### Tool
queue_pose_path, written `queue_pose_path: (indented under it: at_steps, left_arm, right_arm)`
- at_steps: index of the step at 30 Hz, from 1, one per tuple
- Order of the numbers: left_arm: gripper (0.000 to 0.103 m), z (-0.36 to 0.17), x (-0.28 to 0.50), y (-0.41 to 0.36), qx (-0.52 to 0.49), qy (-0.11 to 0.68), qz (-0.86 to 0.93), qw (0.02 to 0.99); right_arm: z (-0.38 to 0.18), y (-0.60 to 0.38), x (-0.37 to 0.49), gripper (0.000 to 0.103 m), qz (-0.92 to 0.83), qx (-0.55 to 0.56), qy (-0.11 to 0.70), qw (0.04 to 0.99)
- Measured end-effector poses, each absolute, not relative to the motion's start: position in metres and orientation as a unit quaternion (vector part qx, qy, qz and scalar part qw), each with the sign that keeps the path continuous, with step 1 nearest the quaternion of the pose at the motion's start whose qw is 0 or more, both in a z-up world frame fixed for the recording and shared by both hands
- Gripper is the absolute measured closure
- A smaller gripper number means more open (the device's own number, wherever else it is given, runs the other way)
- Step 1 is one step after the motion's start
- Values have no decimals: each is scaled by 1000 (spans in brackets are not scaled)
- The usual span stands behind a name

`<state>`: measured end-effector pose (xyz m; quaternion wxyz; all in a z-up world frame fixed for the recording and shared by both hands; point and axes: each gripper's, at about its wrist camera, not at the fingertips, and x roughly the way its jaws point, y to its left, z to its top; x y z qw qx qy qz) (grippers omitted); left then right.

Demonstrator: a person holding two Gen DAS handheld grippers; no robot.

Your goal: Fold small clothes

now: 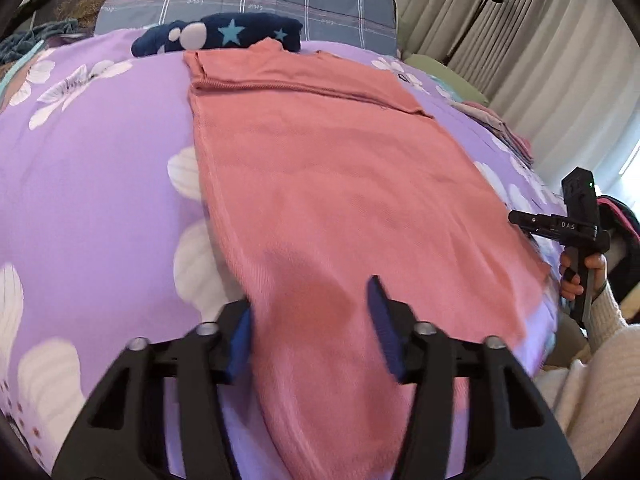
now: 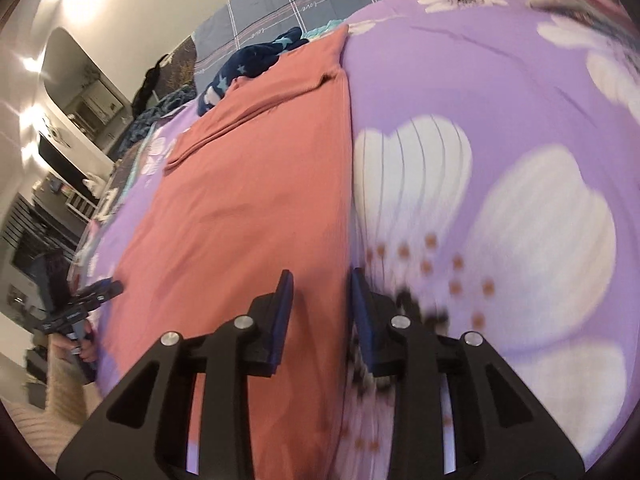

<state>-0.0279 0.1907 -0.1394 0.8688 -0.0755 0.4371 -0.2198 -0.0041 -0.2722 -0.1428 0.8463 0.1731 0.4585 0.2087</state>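
We are holding our left tongs (image 1: 312,320) spread wide, hovering over the near end of the pink shirt (image 1: 332,184), which is lying flat along the middle of the bed (image 1: 92,168) with its purple floral sheet. Our right tongs (image 2: 322,312) are also gaping, straddling the shirt's right edge. A navy star-print garment (image 1: 224,34) is resting at the shirt's far end, touching it.
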Motion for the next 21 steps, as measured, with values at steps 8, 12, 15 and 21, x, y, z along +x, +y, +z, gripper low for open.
queue_pose_path:
  at_steps: [8, 12, 15, 21]
  left_arm:
    - [62, -141, -53, 181, -51, 449, -243, 858]
    - [60, -144, -36, 174, -64, 445, -261, 855]
    - [62, -145, -34, 171, -62, 442, -264, 855]
    - [72, -147, -56, 190, -88, 449, -280, 844]
  right_arm:
    - [-143, -282, -38, 65, 249, 198, 493, 810]
    - [-146, -269, -21, 59, 283, 209, 490, 798]
    - [-148, -261, -12, 59, 288, 214, 488, 796]
    - [-148, -275, -37, 62, 302, 226, 492, 784]
